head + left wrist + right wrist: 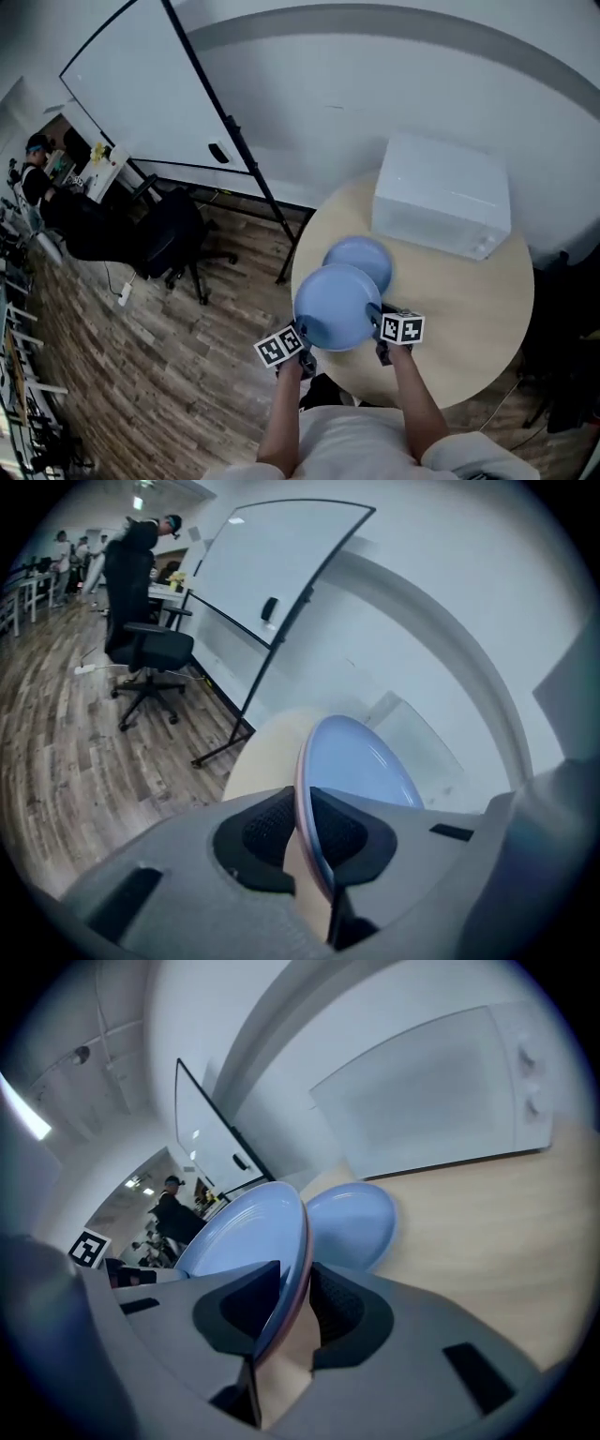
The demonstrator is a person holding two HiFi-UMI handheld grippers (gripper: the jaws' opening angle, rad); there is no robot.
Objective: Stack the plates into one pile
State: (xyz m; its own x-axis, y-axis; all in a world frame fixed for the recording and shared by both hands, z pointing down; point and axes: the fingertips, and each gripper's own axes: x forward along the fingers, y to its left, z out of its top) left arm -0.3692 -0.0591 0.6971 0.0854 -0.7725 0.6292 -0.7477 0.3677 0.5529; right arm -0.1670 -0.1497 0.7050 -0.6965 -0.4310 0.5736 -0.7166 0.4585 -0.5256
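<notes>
The plate I hold [336, 307] is round and pale blue with a shallow well, and its outer edge looks pinkish. A second blue plate [359, 260] of the same look lies flat on the table [469, 300].

My left gripper [302, 333] is clamped on the held plate's left rim. In the left gripper view the rim runs edge-on between the two dark ribbed pads [267, 827], which press on it from both sides. My right gripper [375, 319] bites the opposite rim the same way, the edge standing tilted in the narrow gap between its pads [342, 1302]. So the plate spans from one pair of jaws to the other, at the lower centre of the head view. There it covers the near edge of the second plate, which sits just above and to the right of it. I cannot tell whether the two touch.

The table is round and light wood. A white microwave [441, 192] stands at its far side, in the upper right. To the left are a wood-plank floor [141, 356], a black office chair [173, 234] and a whiteboard [159, 94] on a dark stand. A person [37, 173] sits at the far upper left.
</notes>
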